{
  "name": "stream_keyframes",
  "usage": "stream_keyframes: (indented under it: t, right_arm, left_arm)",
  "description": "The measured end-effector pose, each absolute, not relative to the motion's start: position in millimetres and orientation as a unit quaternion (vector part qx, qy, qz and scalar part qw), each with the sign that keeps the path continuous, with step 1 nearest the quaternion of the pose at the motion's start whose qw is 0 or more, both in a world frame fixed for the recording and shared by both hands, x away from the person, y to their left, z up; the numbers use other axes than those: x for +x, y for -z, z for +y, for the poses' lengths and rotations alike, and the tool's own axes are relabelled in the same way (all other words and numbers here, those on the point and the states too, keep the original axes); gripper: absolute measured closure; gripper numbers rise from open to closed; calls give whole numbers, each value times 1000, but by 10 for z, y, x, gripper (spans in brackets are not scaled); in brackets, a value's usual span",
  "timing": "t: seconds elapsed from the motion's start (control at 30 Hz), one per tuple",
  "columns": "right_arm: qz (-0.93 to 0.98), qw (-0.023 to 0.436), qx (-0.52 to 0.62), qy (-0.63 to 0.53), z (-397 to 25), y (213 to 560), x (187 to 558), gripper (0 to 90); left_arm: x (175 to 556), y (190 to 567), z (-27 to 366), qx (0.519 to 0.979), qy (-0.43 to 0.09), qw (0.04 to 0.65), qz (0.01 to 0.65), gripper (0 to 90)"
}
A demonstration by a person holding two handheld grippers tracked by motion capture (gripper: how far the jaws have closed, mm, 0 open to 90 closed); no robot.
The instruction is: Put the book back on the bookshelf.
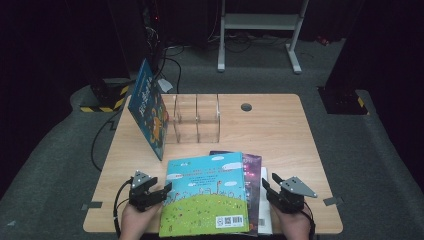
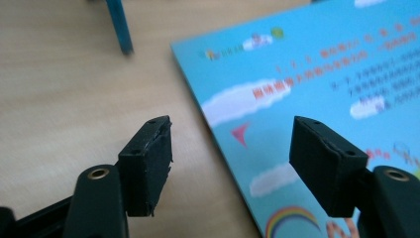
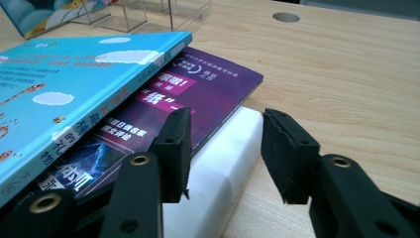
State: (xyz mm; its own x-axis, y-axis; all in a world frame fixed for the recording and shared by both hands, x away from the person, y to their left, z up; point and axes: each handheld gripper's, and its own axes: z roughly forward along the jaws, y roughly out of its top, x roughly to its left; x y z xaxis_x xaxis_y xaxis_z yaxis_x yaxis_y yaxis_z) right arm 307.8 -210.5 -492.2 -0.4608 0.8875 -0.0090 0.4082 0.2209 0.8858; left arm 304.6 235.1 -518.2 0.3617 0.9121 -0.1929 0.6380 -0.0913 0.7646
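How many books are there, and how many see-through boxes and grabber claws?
Books: 4 – light blue book, purple book, white book, blue book leaning on the holder
Clear holder: 1
Grippers: 2 – left gripper, right gripper
Total: 7

1. This is looking like a lab or recording studio rather than a home: black curtains (image 1: 55,45) are closing off the space on all sides.
2. Grey carpet (image 1: 360,145) is covering the floor, with yellow-black hazard tape (image 1: 107,102) marking a stand base.
3. Cables (image 1: 172,55) are trailing across the floor toward dark equipment at the back.
4. A white metal frame (image 1: 260,30) is standing behind the lone wooden surface (image 1: 280,135), which is sitting alone mid-room.
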Motion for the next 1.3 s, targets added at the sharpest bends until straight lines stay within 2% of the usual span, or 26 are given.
stream_keyframes:
  t: [0.17, 0.4, 0.53, 0.57, 0.8, 0.87, 1.3]
  right_arm:
    - [745, 271, 422, -439, -2042, 4910, 3067, 533]
    - [767, 256, 388, -442, -1905, 4852, 3031, 454]
    - [776, 239, 385, -439, -1805, 4823, 3005, 298]
    - [775, 235, 389, -439, -1773, 4814, 3000, 287]
    - [782, 197, 393, -442, -1640, 4810, 2996, 269]
    - [783, 192, 390, -445, -1619, 4810, 2993, 286]
    - [801, 138, 387, -436, -1507, 4840, 2987, 232]
  left_arm:
    - [2986, 5222, 2335, 724, -149, 400, 542, 277]
    - [2936, 5253, 2380, 723, -136, 408, 540, 237]
    - [2904, 5256, 2340, 725, -128, 414, 536, 222]
    - [2903, 5254, 2334, 726, -126, 414, 535, 221]
    - [2891, 5261, 2261, 732, -111, 424, 522, 187]
    - [2884, 5263, 2245, 730, -107, 427, 523, 187]
    - [2869, 5254, 2200, 731, -97, 429, 522, 194]
